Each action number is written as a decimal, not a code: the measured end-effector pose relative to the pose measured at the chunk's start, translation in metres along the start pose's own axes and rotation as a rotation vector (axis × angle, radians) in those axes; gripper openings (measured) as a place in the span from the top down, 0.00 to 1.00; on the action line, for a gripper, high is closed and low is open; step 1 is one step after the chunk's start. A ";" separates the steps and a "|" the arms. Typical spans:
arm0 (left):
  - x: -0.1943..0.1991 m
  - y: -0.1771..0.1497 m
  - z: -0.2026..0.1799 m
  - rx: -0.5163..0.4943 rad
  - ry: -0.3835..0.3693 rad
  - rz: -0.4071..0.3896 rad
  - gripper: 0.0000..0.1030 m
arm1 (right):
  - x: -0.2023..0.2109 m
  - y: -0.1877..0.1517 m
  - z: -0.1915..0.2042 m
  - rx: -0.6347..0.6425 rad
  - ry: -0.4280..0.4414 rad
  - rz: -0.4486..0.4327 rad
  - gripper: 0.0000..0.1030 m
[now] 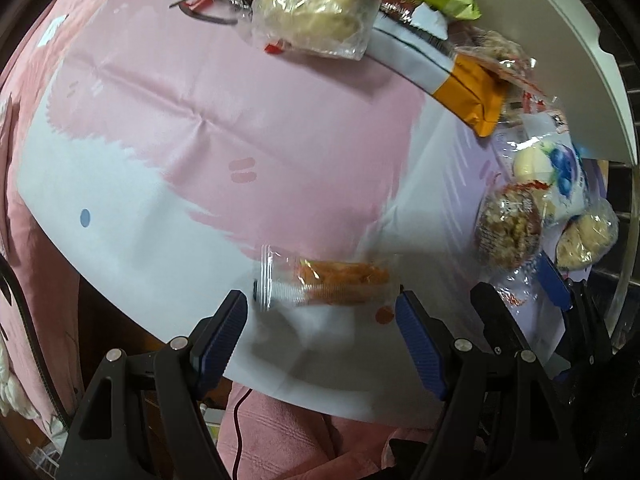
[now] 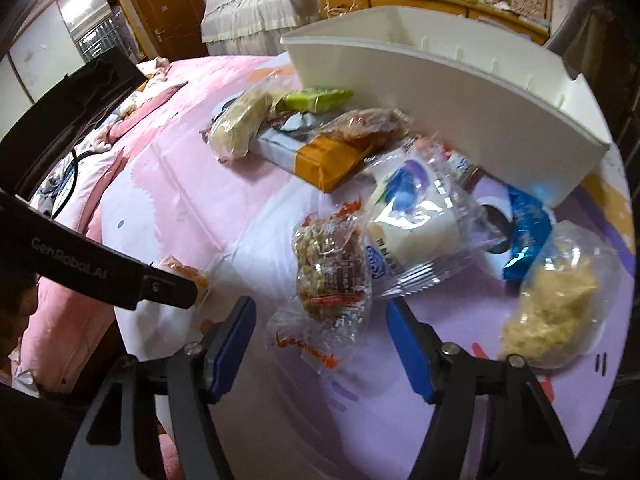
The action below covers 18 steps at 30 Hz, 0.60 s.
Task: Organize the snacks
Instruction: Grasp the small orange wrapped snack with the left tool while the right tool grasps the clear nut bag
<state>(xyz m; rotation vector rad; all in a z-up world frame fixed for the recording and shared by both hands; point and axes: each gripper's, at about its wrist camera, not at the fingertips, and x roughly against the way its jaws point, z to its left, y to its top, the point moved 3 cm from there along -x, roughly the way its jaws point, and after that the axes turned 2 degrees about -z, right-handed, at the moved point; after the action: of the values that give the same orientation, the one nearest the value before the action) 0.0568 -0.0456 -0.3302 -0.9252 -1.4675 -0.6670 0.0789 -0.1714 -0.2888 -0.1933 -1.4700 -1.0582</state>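
Blue-padded tongs are framing both views, and I am holding them wide, gripping nothing. Between the tips of my left tongs (image 1: 322,312) an orange cracker packet (image 1: 340,278) is lying flat in clear wrap near the edge of the tabletop (image 1: 120,240); the pads are standing clear of it on both sides. My right tongs (image 2: 320,316) are straddling a nut-cluster packet (image 2: 328,268), also without pressing on it as far as I can tell.

Judging by what I am seeing, the sorting is barely starting. Visible parts of the white bin (image 2: 460,120) are showing no snacks inside, though I cannot see its floor. Everything is lying loose outside it: a blueberry-print bag (image 2: 416,220), a blue wrapper (image 2: 528,232), a pale crumbly bun (image 2: 556,312), an orange-and-white pack (image 2: 320,160), a green bar (image 2: 316,100) and a round pale bread (image 1: 316,4), most crowding against the bin's wall.

So I am reckoning nearly all of it is waiting to be lifted in, with these two packets looking like the first candidates.
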 end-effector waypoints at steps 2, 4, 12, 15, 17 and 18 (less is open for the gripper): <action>-0.004 -0.001 0.001 0.010 0.009 0.007 0.28 | -0.004 0.000 0.000 0.004 0.009 0.008 0.41; -0.007 -0.002 0.001 0.020 0.012 0.015 0.28 | -0.008 0.002 0.000 0.009 0.020 0.014 0.44; -0.012 -0.001 -0.007 0.031 0.016 0.011 0.36 | -0.010 0.005 -0.006 0.017 0.024 0.012 0.56; -0.007 0.004 -0.016 0.032 0.013 0.009 0.43 | -0.009 0.005 -0.008 0.017 0.028 0.014 0.60; -0.006 0.001 -0.019 0.037 0.003 0.007 0.47 | -0.009 0.005 -0.008 0.014 0.037 0.019 0.66; -0.006 0.001 -0.021 0.039 0.001 0.005 0.48 | -0.009 0.005 -0.008 0.013 0.041 0.021 0.67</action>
<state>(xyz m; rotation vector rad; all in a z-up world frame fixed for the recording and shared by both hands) 0.0682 -0.0636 -0.3336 -0.8980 -1.4722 -0.6332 0.0902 -0.1701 -0.2958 -0.1768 -1.4348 -1.0300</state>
